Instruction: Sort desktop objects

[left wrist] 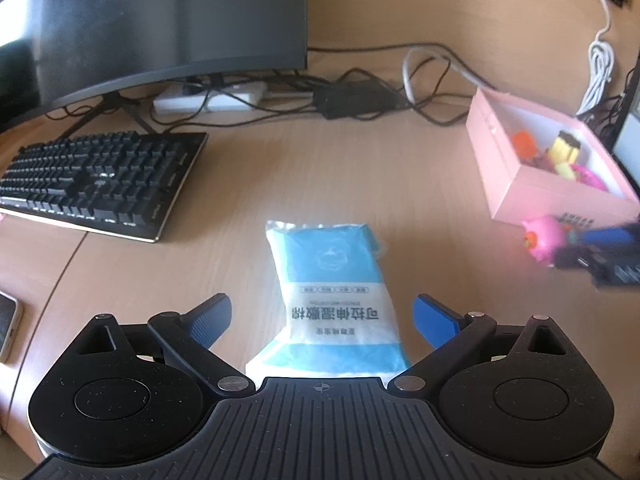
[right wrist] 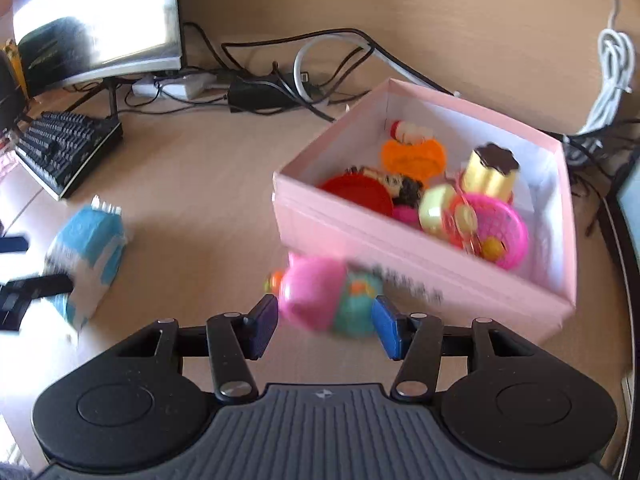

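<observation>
My right gripper (right wrist: pixel 325 322) is shut on a pink and teal toy (right wrist: pixel 320 300), held just in front of the near wall of the pink box (right wrist: pixel 400 252). The box holds several small toys. The toy (left wrist: pixel 544 238) and the box (left wrist: pixel 556 196) also show at the right of the left wrist view. My left gripper (left wrist: pixel 324 320) is open, its blue pads on either side of a blue and white wipes pack (left wrist: pixel 334 300) that lies flat on the desk. The pack (right wrist: pixel 86 256) also shows at the left of the right wrist view.
A black keyboard (left wrist: pixel 96 180) and a monitor (left wrist: pixel 160 20) stand at the left back. A power strip (left wrist: pixel 208 100), an adapter (left wrist: pixel 352 98) and tangled cables run along the back. A phone (left wrist: pixel 6 324) lies at the left edge.
</observation>
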